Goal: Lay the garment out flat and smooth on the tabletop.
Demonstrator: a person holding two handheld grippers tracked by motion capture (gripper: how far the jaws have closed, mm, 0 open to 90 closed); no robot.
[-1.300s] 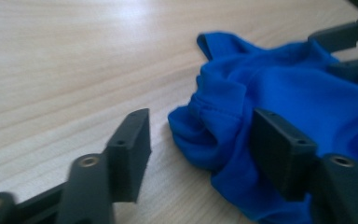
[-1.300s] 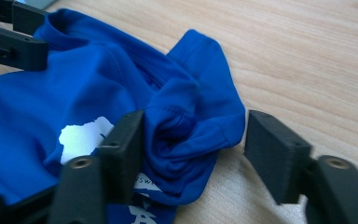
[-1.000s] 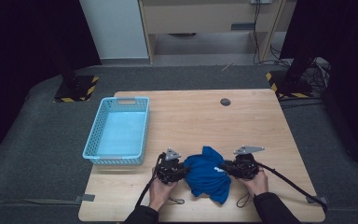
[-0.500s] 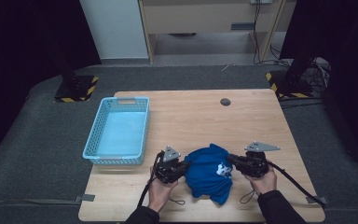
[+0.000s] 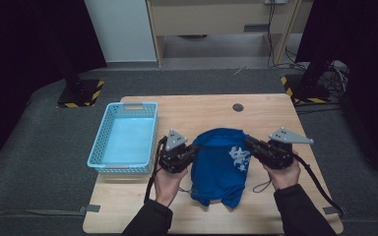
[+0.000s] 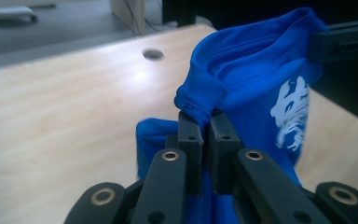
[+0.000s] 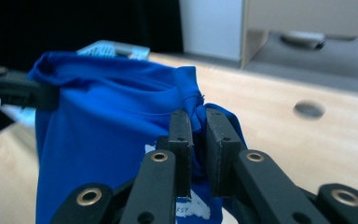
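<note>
My left gripper [image 5: 193, 150] and right gripper [image 5: 252, 146] each pinch the blue shirt [image 5: 221, 164] at a bunched top edge. It looks light and limp, so hems hold best.

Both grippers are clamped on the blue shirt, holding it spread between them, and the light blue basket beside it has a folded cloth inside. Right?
Not quite: the light blue basket is empty, as the high view shows. The rest holds: left gripper and right gripper are each clamped on the blue shirt, spread between them.
</note>
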